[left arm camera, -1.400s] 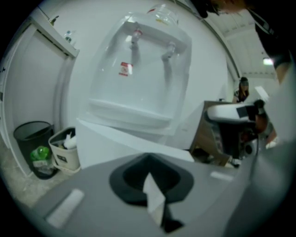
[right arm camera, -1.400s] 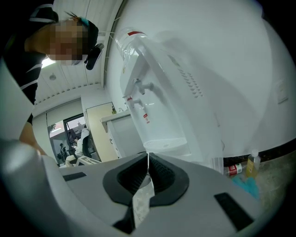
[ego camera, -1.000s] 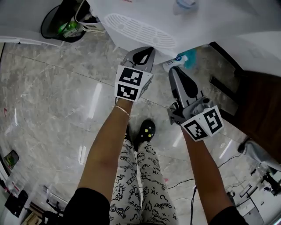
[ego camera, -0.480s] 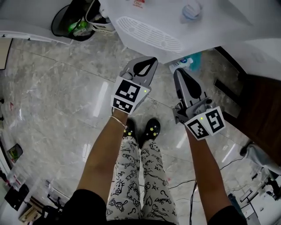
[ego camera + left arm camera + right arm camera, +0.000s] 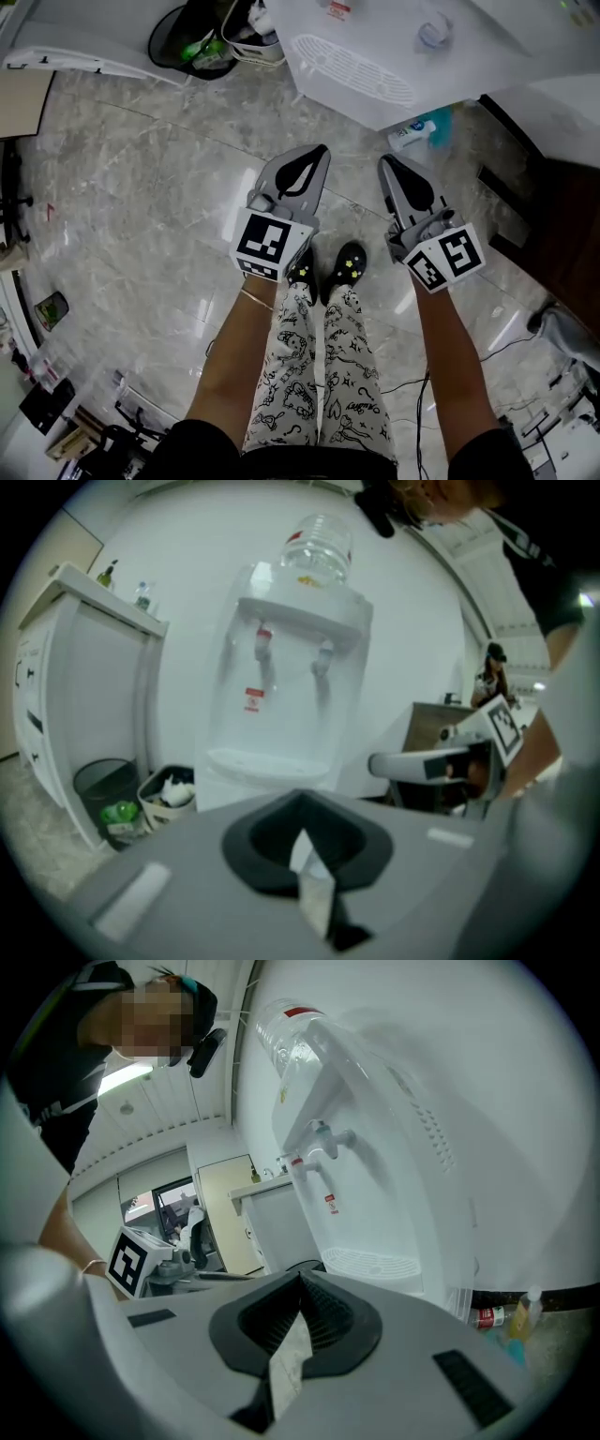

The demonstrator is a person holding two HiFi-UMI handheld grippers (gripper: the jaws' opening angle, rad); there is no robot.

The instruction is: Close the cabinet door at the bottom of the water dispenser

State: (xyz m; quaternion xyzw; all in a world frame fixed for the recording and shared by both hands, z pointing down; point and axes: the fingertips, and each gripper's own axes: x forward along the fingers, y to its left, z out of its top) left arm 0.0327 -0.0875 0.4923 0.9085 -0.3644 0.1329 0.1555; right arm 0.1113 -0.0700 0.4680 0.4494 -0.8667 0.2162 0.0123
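Over the marble floor (image 5: 141, 197), left gripper (image 5: 319, 155) and right gripper (image 5: 387, 164) hang with jaws pressed together (holding nothing), tips near the white water dispenser (image 5: 394, 37) ahead; its lower cabinet door is out of sight.

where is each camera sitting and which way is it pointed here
Head view: on the person's head, facing steeply down at the floor; shows both forearms, shoes, left tongs and right tongs, both shut.
Left gripper view: rides the left tongs, faces the water dispenser front-on; right tongs show at right.
Right gripper view: rides the right tongs, faces the water dispenser from its side; the left wrist and left tongs show at left.
Shared: all three show the water dispenser's drip tray.
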